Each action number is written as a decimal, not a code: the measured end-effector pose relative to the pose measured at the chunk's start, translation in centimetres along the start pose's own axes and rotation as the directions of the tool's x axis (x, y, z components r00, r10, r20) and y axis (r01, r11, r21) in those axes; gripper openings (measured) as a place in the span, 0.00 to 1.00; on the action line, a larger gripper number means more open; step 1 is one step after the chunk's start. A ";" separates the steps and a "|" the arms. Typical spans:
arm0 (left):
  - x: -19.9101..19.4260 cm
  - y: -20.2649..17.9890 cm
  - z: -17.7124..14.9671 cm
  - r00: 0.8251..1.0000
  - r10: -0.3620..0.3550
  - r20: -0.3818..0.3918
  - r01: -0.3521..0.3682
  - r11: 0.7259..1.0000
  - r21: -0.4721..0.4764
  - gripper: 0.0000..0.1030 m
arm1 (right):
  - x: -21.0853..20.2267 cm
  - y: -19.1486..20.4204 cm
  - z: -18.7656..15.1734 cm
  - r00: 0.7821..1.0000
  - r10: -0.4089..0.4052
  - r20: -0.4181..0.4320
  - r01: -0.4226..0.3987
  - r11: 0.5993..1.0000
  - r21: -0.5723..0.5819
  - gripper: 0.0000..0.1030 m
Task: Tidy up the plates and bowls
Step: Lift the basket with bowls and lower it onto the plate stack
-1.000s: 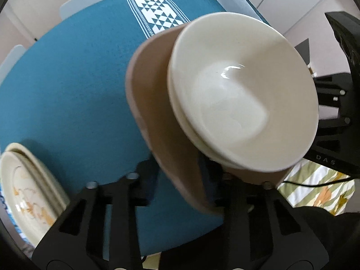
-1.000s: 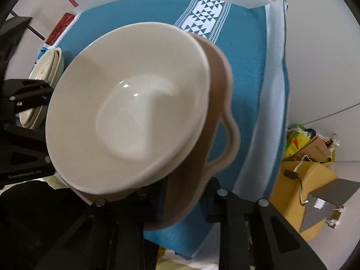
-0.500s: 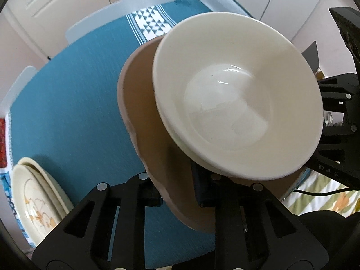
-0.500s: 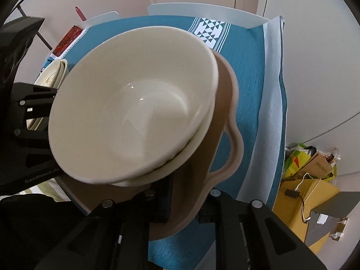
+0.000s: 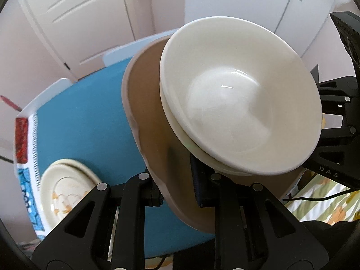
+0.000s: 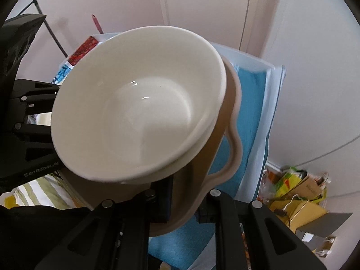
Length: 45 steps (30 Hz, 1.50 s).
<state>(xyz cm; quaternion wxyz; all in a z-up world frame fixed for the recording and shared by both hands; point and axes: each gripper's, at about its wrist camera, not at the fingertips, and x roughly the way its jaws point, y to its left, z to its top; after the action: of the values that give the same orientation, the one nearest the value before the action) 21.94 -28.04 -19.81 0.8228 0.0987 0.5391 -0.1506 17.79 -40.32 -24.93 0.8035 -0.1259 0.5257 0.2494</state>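
Above the teal tablecloth (image 5: 85, 121) that covers the table, a brown tray (image 5: 155, 121) is held up in the air, tilted, with both grippers clamped on it from opposite sides. It has a pale wavy rim, seen on the right wrist view as a lobed edge (image 6: 235, 148). Two cream bowls (image 5: 238, 103) sit nested on the tray — the upper one leans with the tilt, its lower rim close to the tray's near edge, and the rim of the bowl beneath shows just under it.

Left gripper (image 5: 177, 186): its two fingers are closed on the tray's edge, one finger pad on the top face and one below. Right gripper (image 6: 184, 193): likewise clenched on the opposite edge of the tray, with the rim passing between its fingers.

Down on the cloth, well apart from the tray, a stack of cream plates (image 5: 65, 189) with an orange floral print lies near the table's left edge in the left wrist view. Beside it, a blue-and-white patterned cloth (image 5: 29, 193) with a red band runs along the table edge. White panelled doors (image 5: 74, 15) stand behind the table — a yellow cardboard box (image 6: 299, 209) sits on the floor to the right.
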 end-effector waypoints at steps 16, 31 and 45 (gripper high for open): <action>-6.9 12.4 -6.3 0.999 0.033 -0.021 -0.034 0.999 -0.040 0.16 | -1.4 13.7 5.5 1.000 0.028 -0.012 -0.028 0.998 -0.051 0.14; -2.9 22.3 -13.6 0.994 -0.025 -0.110 0.022 0.999 -0.024 0.16 | 5.3 24.4 6.3 0.996 0.030 -0.082 -0.026 0.998 0.048 0.14; 0.2 23.9 -15.1 0.989 -0.055 -0.135 0.049 0.998 -0.045 0.16 | 8.4 25.3 6.5 0.995 -0.016 -0.097 0.021 0.998 0.054 0.14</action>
<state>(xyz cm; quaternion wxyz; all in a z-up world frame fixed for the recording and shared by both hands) 17.54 -0.86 -26.03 0.7817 0.0775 0.5995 -0.1534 12.09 -13.65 -28.32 0.7826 -0.1205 0.5693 0.2212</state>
